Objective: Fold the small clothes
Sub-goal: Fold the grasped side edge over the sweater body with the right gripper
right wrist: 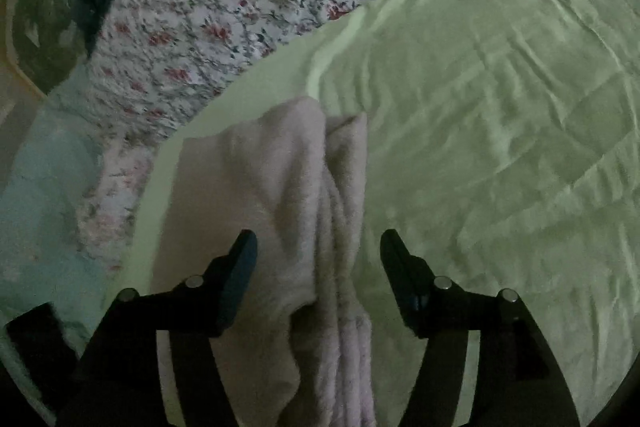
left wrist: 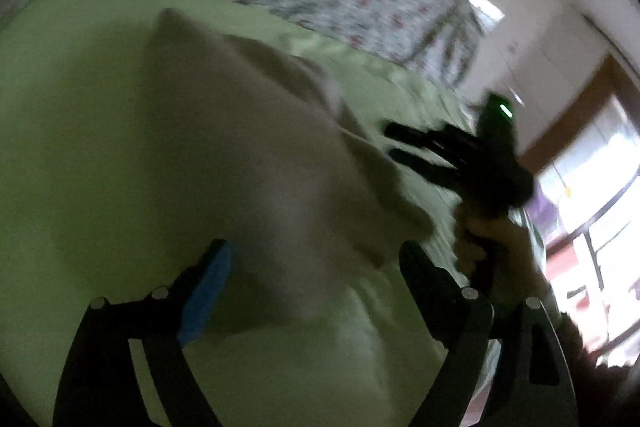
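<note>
Both grippers wide open, holding nothing: left gripper (left wrist: 316, 259) and right gripper (right wrist: 318, 247) straddle the bunched pale garment (right wrist: 280, 207) on the green sheet (right wrist: 500, 107), probably lining up an edge grab; left view blurred.

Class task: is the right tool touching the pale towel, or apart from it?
Cannot tell. In the right wrist view the right tool stands open over the pale towel; its fingers overlap the cloth, but neither contact nor gap shows plainly.

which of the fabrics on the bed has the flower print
The quilt at the back: white with red flowers and dark leaves. The green sheet in front of it and the pale towel lying on that sheet are both plain.
</note>
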Demonstrator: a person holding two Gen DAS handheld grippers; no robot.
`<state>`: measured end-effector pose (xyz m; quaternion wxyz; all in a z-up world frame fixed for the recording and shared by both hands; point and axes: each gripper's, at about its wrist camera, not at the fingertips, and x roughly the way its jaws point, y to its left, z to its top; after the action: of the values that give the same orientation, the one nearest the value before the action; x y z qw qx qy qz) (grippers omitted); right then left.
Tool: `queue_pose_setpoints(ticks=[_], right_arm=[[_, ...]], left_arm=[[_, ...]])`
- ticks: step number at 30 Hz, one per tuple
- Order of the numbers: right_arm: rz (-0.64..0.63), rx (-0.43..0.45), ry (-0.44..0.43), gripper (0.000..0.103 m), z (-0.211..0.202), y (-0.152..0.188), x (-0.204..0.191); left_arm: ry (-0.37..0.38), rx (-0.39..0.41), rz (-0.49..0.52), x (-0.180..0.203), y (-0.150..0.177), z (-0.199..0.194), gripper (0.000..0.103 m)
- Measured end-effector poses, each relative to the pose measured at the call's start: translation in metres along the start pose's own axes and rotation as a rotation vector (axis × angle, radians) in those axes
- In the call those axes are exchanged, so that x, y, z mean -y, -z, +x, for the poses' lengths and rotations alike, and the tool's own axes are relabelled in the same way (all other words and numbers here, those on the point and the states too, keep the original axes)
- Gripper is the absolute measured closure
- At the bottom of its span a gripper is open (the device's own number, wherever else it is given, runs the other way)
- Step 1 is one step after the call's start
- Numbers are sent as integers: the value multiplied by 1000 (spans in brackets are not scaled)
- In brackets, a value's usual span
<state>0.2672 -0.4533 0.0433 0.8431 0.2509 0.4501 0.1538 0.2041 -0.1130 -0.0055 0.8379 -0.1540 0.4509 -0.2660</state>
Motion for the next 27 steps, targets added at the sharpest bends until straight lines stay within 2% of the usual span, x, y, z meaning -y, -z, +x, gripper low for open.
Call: queue_pose_setpoints(ticks=[6, 9, 14, 17, 19, 20, 21, 22, 23, 24, 27], right_arm=[[35, -44, -79, 36, 7, 2, 1], [50, -69, -94, 30, 17, 1, 2], [78, -119, -125, 29, 37, -4, 6], [67, -161, -118, 27, 52, -7, 4], [42, -190, -104, 27, 63, -7, 1], [12, -201, -94, 28, 67, -8, -4], [-5, -209, -90, 34, 69, -8, -7], [-16, -221, -91, 43, 73, -8, -10], [-16, -232, -93, 55, 75, -6, -12], [-15, -228, -86, 60, 75, -6, -13], [-14, -188, -114, 66, 63, -2, -21]], left_arm=[[23, 6, -136, -46, -17, 12, 16], [43, -21, -168, -58, -33, 35, 16], [88, -66, -245, -78, -52, 71, 14], [118, -79, -282, -87, -56, 90, 6], [120, -63, -272, -88, -57, 95, 7], [115, -56, -255, -86, -58, 96, 14], [110, -58, -232, -82, -60, 98, 22], [104, -61, -226, -81, -61, 99, 23], [108, -58, -219, -80, -61, 98, 30], [114, -54, -214, -80, -60, 94, 37], [126, -35, -199, -80, -57, 74, 50]])
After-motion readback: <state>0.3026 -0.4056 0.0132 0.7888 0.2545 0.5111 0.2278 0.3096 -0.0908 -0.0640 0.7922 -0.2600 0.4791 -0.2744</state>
